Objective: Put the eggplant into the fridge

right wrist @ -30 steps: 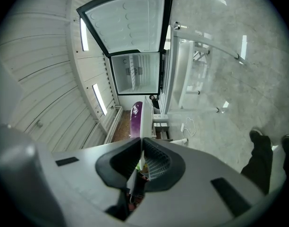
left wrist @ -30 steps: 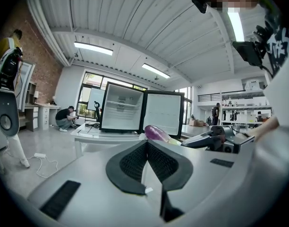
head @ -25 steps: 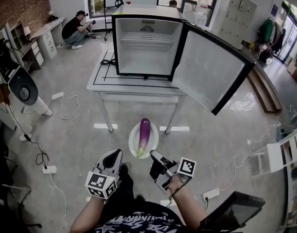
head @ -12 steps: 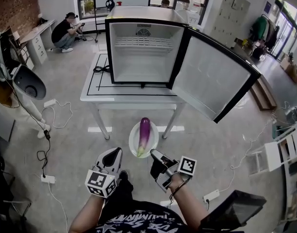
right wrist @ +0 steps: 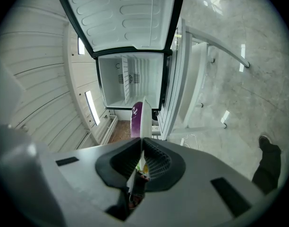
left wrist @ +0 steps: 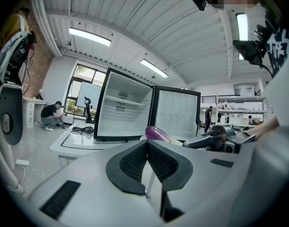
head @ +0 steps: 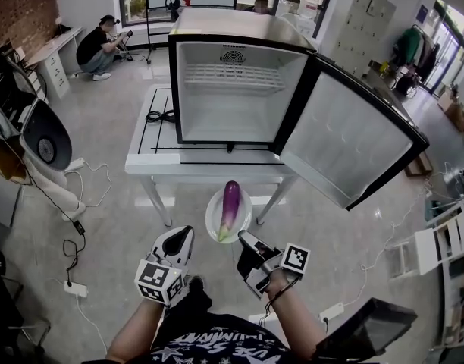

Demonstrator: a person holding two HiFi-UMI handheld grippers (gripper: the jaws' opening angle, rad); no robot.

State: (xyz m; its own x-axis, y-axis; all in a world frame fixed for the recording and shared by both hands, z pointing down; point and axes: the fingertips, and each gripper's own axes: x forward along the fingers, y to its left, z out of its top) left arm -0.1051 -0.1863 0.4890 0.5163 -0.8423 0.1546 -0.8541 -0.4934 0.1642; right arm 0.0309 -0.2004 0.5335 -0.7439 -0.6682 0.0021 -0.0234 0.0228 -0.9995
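Observation:
A purple eggplant (head: 230, 206) lies on a white plate (head: 215, 220) held in the air just in front of the white table (head: 152, 156). My right gripper (head: 244, 240) is shut on the plate's near right rim. In the right gripper view the plate (right wrist: 142, 119) runs edge-on out of the shut jaws, with the eggplant (right wrist: 136, 116) on its left side. My left gripper (head: 184, 235) is shut and empty, left of the plate and apart from it. The open fridge (head: 233, 89) stands on the table, its door (head: 355, 141) swung out to the right and its inside bare.
A person (head: 94, 42) crouches at the back left near desks. A white fan-like stand (head: 44, 142) sits at the left. Cables and a power strip (head: 73, 287) lie on the floor. A dark screen (head: 367, 329) is at the lower right.
The fridge and table have come closer and look larger. The plate with the eggplant now sits close to the table's front edge. Both grippers keep their hold and spacing.

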